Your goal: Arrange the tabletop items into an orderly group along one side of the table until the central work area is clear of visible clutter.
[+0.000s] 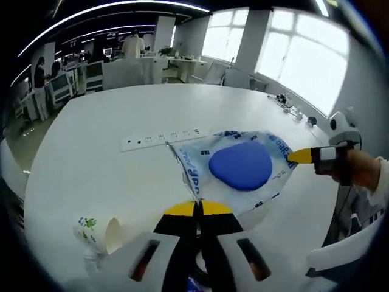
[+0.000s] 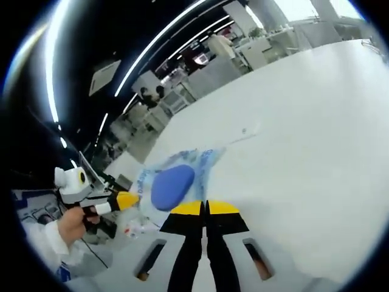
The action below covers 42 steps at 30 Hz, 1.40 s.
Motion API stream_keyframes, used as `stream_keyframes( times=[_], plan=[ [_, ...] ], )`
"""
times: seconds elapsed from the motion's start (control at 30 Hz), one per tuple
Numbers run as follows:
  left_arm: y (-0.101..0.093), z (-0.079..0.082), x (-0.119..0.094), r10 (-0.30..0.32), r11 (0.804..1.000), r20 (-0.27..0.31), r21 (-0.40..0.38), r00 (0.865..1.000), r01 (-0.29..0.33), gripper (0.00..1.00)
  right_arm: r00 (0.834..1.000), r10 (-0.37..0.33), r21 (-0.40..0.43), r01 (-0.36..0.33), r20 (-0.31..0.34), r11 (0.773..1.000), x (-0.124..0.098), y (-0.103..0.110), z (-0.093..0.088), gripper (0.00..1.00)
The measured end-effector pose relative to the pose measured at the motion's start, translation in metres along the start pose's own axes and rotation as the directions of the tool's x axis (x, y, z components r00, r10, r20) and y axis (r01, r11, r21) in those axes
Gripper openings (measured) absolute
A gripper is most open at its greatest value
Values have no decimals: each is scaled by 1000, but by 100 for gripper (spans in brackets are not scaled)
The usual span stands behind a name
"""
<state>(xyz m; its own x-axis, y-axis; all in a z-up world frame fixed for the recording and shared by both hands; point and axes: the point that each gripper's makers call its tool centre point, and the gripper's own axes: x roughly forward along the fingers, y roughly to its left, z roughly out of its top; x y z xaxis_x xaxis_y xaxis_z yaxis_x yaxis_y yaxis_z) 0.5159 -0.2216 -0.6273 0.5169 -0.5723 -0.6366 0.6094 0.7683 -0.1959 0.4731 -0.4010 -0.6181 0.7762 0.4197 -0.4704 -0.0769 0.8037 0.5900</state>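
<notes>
Left gripper (image 1: 198,207): your jaws are together, clamped on the near edge of the plastic bag (image 1: 234,167), as the left gripper view shows.
Right gripper (image 2: 206,207): your jaws look pressed together; they meet at the bag's edge, but you cannot tell for sure that they grip it.
Plastic bag: clear with blue print, it lies on the white table (image 1: 109,121), stretched between your two grippers.
Blue pad (image 1: 241,165): a rounded blue item inside the bag, near its middle.
Power strip (image 1: 165,137): long and white, flat on the table just beyond the bag, one end touching the bag's far corner.
Paper cup (image 1: 100,234): on its side at the table's near edge, left of your left gripper, apart from the bag.
Your hand (image 2: 76,224): grips the left gripper's handle in the right gripper view.
</notes>
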Motion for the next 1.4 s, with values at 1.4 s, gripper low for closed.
stream_keyframes(
  times=[1.4],
  plan=[
    [19, -25, 110, 62, 997, -195, 53, 979, -53, 0, 974, -91, -56, 81, -210, 995, 79, -94, -14, 0]
  ],
)
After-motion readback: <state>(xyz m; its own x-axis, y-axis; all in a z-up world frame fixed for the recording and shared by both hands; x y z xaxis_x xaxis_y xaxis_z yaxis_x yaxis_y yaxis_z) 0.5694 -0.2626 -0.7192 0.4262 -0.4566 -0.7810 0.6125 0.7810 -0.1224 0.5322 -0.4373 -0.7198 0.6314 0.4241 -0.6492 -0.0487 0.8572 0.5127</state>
